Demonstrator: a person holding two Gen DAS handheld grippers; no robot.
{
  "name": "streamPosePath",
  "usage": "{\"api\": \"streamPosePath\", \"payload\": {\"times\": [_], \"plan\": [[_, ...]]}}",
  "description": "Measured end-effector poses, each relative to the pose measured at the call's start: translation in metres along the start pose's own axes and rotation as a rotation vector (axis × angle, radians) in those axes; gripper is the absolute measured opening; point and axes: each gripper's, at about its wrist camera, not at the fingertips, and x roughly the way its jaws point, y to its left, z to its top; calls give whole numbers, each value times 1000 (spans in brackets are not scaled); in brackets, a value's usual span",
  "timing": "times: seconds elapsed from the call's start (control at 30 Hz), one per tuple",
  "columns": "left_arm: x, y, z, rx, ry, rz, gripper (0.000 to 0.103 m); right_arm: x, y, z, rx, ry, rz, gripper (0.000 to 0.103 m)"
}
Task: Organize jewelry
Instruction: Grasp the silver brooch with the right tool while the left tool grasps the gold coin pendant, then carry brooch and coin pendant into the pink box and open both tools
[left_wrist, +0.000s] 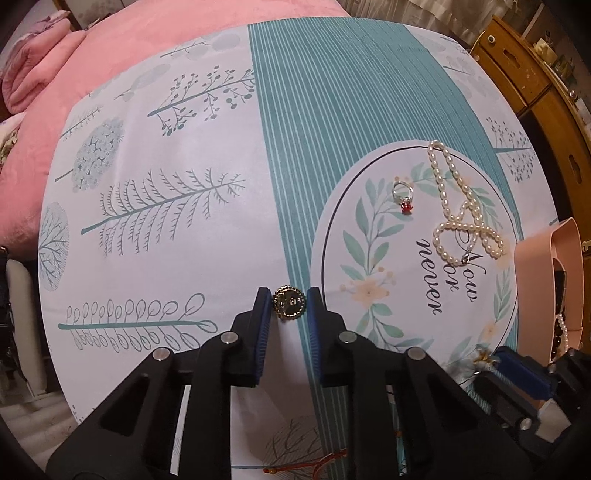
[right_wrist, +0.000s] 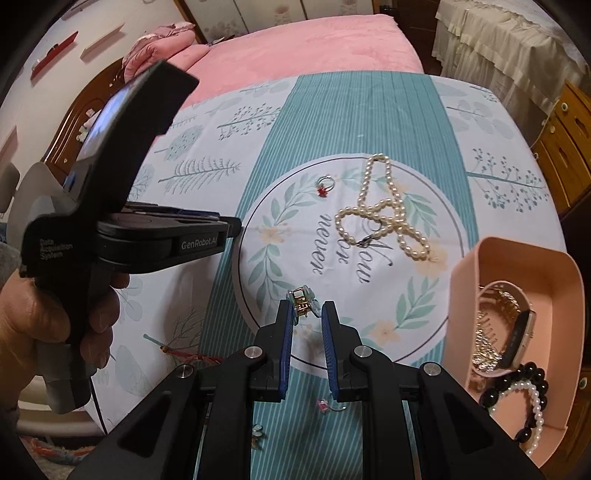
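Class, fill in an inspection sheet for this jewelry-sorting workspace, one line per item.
Surface: leaf-print tablecloth.
Job's things: pearl necklace and red-stone ring lie loose; pink tray holds a watch and bead bracelets.
Clutter: red cord.
Grippers: left gripper shut on a round gold brooch; right gripper shut on a hair claw clip.
Cables: nothing seen.
Surroundings: pink bed, wooden drawers.
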Motion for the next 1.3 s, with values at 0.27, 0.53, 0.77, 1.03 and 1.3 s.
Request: {"api": "streamPosePath", "payload": {"times": [0.27,0.53,0.77,1.03,1.3], "plan": [[-13,-18,-10,71,-26,30,16,-36,-13,-2,45,-64,-3,15],[-66,-69,-27,233,-108,-24,16,-95,-43,-13,125,-159,-51,16],[-100,-129,-35,358,-153,-122,17,-119,-83,-46,239,-178,-122,16],[-105,-185,-49,475,-146,-182,17,-106,-114,-95,342,-116,-164,16],[-105,-214,-57,515,-144,-203,17,-97,-122,-111,354,-92,-201,16]]}}
